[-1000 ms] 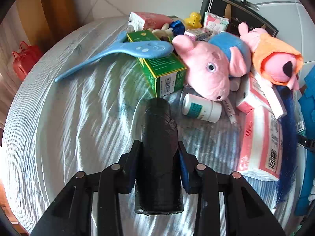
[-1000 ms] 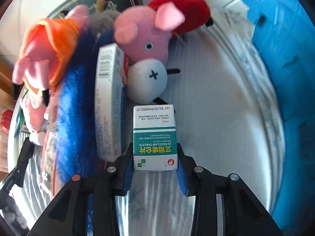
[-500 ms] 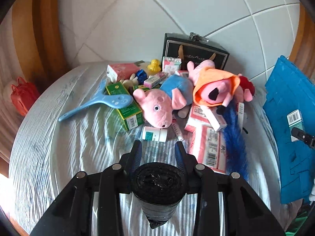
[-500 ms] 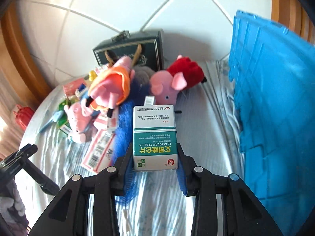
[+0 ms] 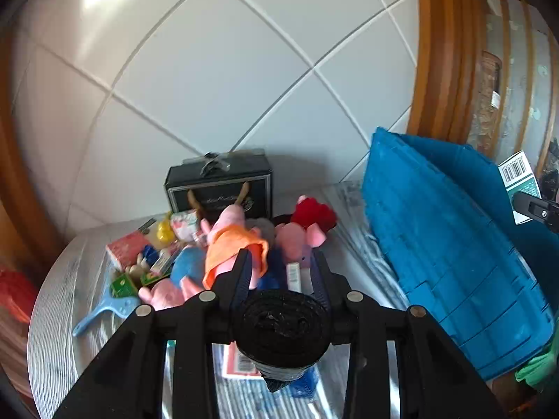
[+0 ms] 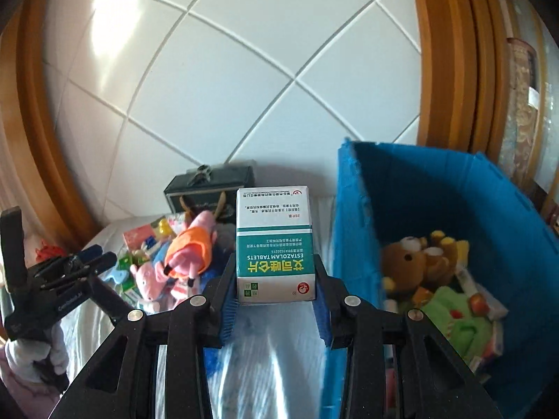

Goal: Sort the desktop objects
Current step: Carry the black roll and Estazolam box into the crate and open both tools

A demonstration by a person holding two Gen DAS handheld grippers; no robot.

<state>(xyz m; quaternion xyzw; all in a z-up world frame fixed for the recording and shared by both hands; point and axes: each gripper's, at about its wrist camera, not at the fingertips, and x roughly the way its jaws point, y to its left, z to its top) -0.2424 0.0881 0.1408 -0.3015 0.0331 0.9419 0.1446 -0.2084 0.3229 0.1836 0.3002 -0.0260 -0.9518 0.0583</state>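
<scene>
L gripper (image 5: 282,279) is clamped on a black roll (image 5: 282,328), pads pressed to both sides; roll end faces the cam, held up above the table (image 5: 59,314). R gripper (image 6: 276,282) is closed on a green/white pill box (image 6: 274,244), box upright betw the fingers, print upside down, held in the air just left of the blue bin (image 6: 353,244).

In the L view the R gripper w/ its box shows at far right edge, over the bin's (image 5: 436,244) far side. In the R view the L gripper shows at far left, off the table edge.

Bin stands at the table's right side, open top; inside: brown bear (image 6: 408,262), green plush (image 6: 457,321), some small boxes, blurred.

Pile on the table, back-centre: orange-hooded pink plush (image 5: 234,248) on top, pink pig (image 5: 297,241) w/ red plush (image 5: 312,211) right of it, blue/pink pig (image 5: 181,276) to the left. Black case (image 5: 220,188) stands vs the tiled wall behind the pile. Left of pile: pink box (image 5: 127,246), yellow duck (image 5: 160,234), green box (image 5: 122,284), light-blue paddle (image 5: 104,310) nearest the table's left edge. Red/white pack (image 5: 239,363) lies under the roll, partly hidden.
</scene>
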